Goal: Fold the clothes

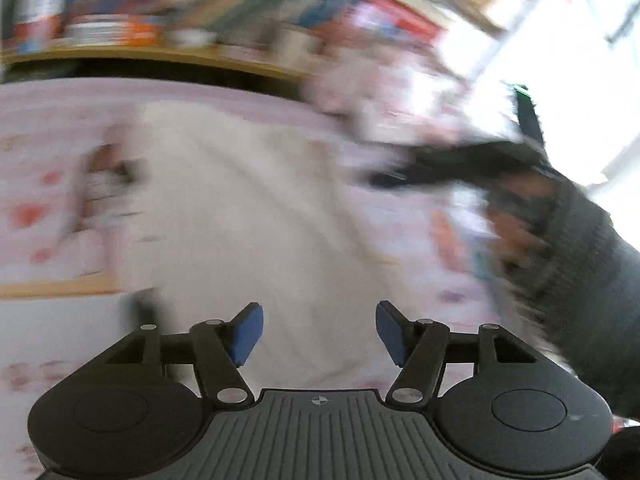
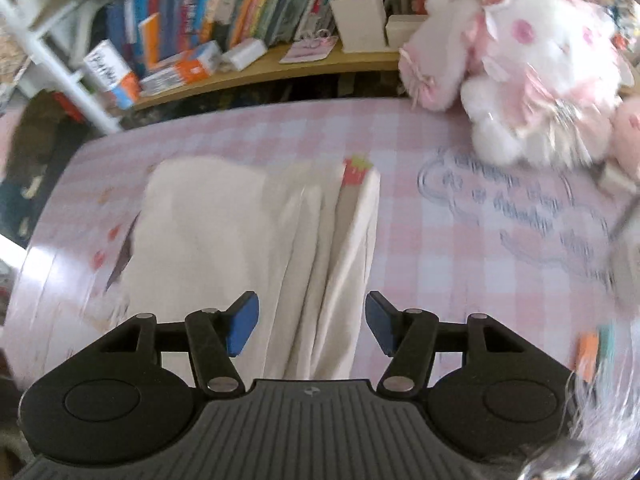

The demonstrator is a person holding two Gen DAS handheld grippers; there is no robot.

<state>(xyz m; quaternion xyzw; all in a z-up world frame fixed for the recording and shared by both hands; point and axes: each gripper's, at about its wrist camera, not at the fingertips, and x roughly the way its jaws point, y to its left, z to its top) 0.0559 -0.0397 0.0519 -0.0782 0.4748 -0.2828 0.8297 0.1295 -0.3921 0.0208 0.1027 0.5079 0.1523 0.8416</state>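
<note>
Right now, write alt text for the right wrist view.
A white garment lies partly folded on a pink checked tablecloth, with the open right gripper over its near edge. A pink and white plush toy sits at far right; a shelf of books runs behind.

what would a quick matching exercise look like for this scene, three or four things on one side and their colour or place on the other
Things:
1. garment
2. plush toy
3. books
4. right hand-held gripper pads

Descriptions:
A. on the shelf behind the table
B. blue
C. cream white, lying on the checked cloth
D. pink and white, at the far right of the table

Pairs: 1-C, 2-D, 3-A, 4-B
</note>
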